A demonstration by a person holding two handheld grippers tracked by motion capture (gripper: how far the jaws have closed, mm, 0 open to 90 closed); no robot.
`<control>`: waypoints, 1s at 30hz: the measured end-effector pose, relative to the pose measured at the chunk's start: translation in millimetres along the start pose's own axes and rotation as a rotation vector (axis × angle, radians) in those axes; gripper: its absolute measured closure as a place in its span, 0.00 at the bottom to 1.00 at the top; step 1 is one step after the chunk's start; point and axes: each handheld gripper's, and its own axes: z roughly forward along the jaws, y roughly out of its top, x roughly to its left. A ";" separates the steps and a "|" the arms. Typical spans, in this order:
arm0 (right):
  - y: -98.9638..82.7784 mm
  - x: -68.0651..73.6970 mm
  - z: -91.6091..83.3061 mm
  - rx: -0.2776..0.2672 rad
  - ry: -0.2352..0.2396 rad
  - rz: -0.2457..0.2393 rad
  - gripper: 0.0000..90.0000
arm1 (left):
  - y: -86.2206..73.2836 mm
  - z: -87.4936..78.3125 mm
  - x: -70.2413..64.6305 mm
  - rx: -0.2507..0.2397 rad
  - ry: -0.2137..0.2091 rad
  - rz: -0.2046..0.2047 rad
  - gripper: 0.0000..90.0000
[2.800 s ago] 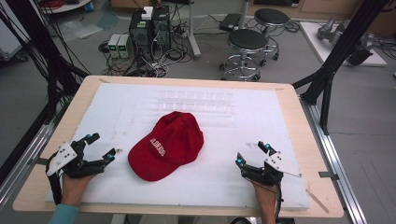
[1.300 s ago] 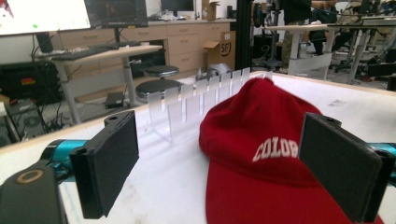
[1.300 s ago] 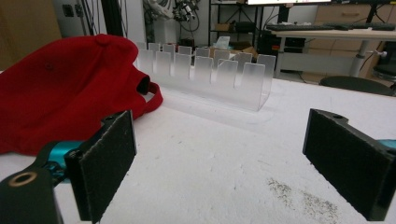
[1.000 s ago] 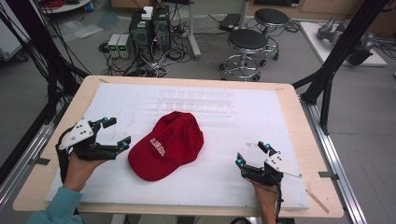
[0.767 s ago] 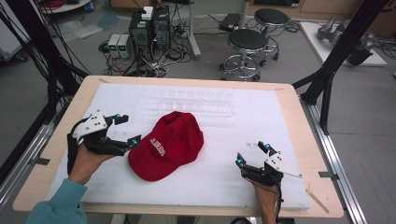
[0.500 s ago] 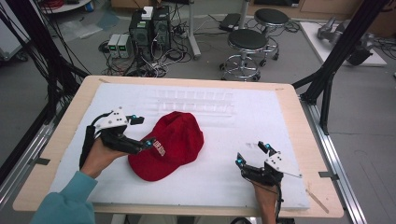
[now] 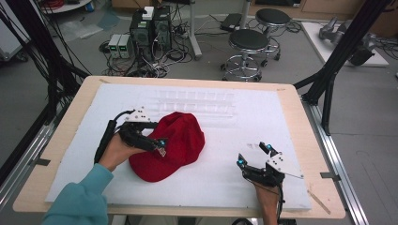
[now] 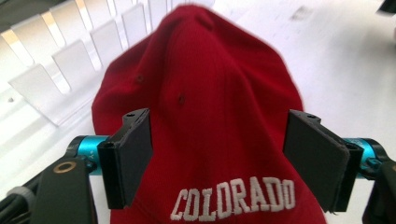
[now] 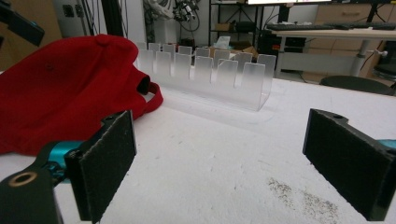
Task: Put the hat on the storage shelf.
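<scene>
On the tabletop (image 7: pixel 65 124): a white foam sheet (image 7: pixel 220 183) covers most of the wooden top, leaving bare wood along all four edges.
Cap: a red cap (image 7: pixel 176 145) lies on the sheet left of the middle, nearer the near edge than the far one; white stitched letters on it read COLORADO in the left tool's view (image 8: pixel 233 198).
Clear rack: a clear plastic rack (image 7: pixel 197 101) of upright slats stands just beyond the cap, toward the far edge.
Left tool: the left tool (image 7: pixel 157 140) is over the cap's left side, jaws spread wide with the cap's crown between them (image 8: pixel 219 158); whether the pads touch the fabric cannot be told.
Right tool: the right tool (image 7: pixel 253 154) sits near the near right corner, well apart from the cap, jaws spread wide over bare foam (image 9: pixel 219 163).
</scene>
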 end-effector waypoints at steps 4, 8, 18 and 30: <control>0.0 0.0 0.0 -0.002 0.001 0.003 0.09 | 1.0 9.1 -2.8 0.022 -0.017 -0.014 0.26; 0.0 -0.3 0.1 -0.003 0.000 0.002 0.09 | 1.7 15.4 -5.7 0.041 -0.019 -0.011 0.25; 0.0 0.0 0.0 -0.002 0.001 0.005 0.09 | -0.1 27.7 -7.6 0.089 -0.014 -0.016 0.37; -0.1 0.1 -0.1 -0.002 -0.001 0.002 0.09 | -1.2 35.9 -8.3 0.142 0.003 -0.029 0.64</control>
